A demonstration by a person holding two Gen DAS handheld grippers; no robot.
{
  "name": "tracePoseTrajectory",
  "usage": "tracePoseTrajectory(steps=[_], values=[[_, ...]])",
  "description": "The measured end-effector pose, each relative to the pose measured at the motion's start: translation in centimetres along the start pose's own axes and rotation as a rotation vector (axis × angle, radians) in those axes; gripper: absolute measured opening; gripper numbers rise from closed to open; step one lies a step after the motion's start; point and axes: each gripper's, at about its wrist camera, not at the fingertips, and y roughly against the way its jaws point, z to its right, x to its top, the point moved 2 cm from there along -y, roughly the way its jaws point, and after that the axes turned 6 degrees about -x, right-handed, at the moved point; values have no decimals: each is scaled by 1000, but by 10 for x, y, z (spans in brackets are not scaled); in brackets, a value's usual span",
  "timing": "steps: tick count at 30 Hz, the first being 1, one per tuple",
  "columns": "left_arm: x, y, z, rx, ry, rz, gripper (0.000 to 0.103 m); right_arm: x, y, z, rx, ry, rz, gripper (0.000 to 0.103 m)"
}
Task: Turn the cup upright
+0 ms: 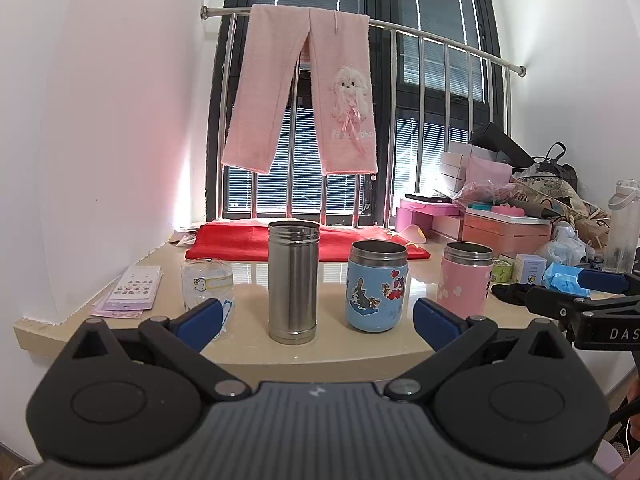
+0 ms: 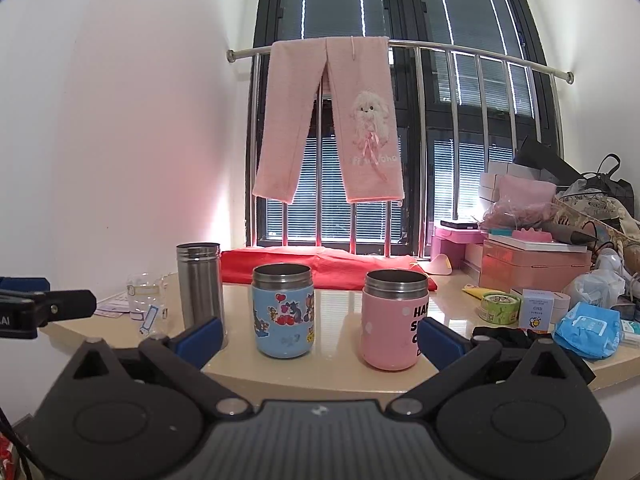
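Three cups stand upright, mouths up, in a row on the beige counter (image 1: 256, 354): a tall steel cup (image 1: 293, 282), a blue cartoon cup (image 1: 376, 286) and a pink cup (image 1: 466, 278). In the right wrist view they are the steel cup (image 2: 200, 286), the blue cup (image 2: 283, 310) and the pink cup (image 2: 394, 320). My left gripper (image 1: 318, 322) is open and empty, short of the steel and blue cups. My right gripper (image 2: 320, 338) is open and empty, short of the blue and pink cups. Each gripper shows at the edge of the other's view.
A clear plastic cup (image 1: 206, 280) and sticker sheets (image 1: 130, 290) lie at the counter's left. A red cloth (image 1: 240, 244) lies behind the cups. Boxes, bags and packets (image 2: 536, 268) crowd the right side. Pink trousers (image 1: 308, 92) hang on the window rail.
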Motion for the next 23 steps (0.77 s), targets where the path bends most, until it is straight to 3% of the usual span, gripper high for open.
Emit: tracePoseTrajectory(steps=[23], values=[[0,1,2,11,9,-8,103,1,1,1,2,2,3,103]])
